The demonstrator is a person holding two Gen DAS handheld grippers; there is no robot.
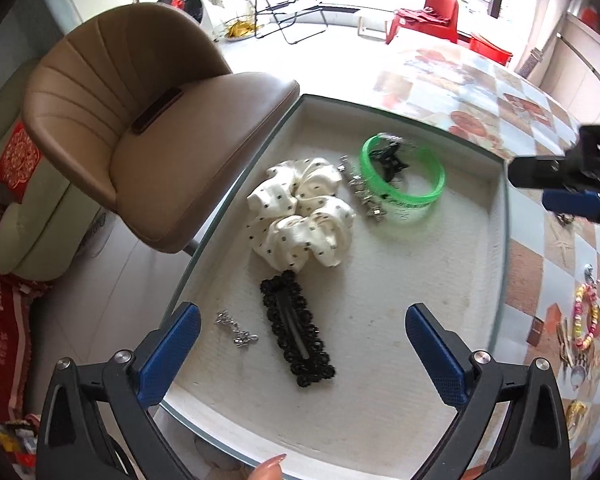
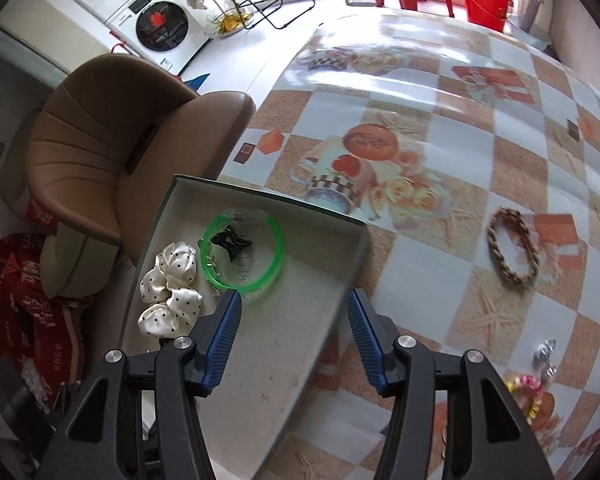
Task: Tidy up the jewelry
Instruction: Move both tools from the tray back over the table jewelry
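Inside the shallow white-lined box (image 1: 496,200), the translucent green plastic bangle (image 1: 402,184) lies beside the cream polka-dot fabric scrunchie (image 1: 300,216); it looks light, stiff and slick, best taken across its rim. Both the left gripper (image 1: 304,344) and right gripper (image 2: 294,336) have their fingers apart and hold nothing. Only the right view shows the braided tan bracelet (image 2: 514,250) on the worktop beyond the box; only the left shows the black lace hair clip (image 1: 298,328).

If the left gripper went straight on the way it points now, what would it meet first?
Probably the black lace hair clip lying in the white tray, which sits between the open left gripper fingers' line; depth is hard to judge, so it may reach bare tray lining instead.
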